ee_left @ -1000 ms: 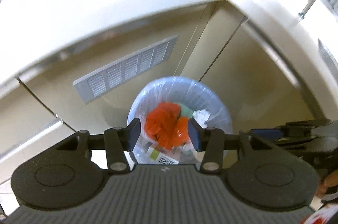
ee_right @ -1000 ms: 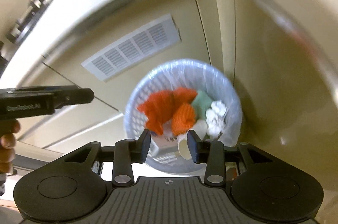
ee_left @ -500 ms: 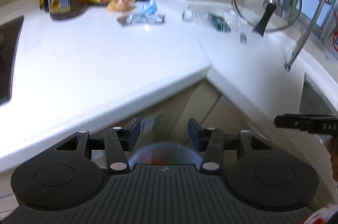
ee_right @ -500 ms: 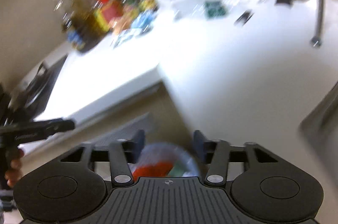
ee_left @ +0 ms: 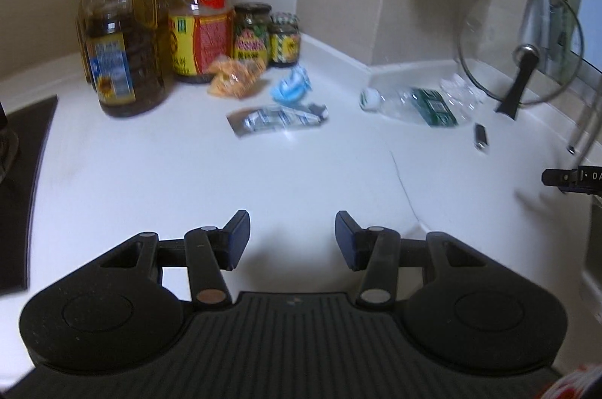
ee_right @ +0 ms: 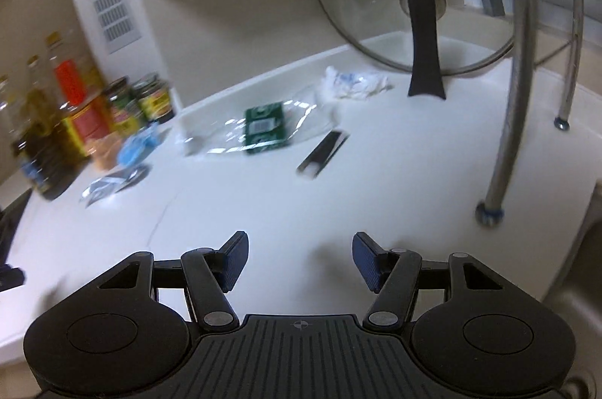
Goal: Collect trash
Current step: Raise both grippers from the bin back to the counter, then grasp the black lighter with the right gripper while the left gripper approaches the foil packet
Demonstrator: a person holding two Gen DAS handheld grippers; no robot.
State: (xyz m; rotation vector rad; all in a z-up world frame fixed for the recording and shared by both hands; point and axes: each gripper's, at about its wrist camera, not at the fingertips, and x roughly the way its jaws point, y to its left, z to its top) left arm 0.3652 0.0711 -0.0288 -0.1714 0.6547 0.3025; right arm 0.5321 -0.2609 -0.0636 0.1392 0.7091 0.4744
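1. Oil bottles upper left, part full – jars beside them.
2. Crushed plastic bottle, wrappers litter the white counter, mid-frame.
3. My left claw and right claw gape, empty – the right's jaws just widened.

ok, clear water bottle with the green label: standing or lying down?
Lying down. The bottle rests on its side on the white counter, white cap toward the jars, crumpled body toward the glass lid.

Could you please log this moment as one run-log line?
left gripper: open, empty | right gripper: just opened, empty | on counter: bottle, wrappers
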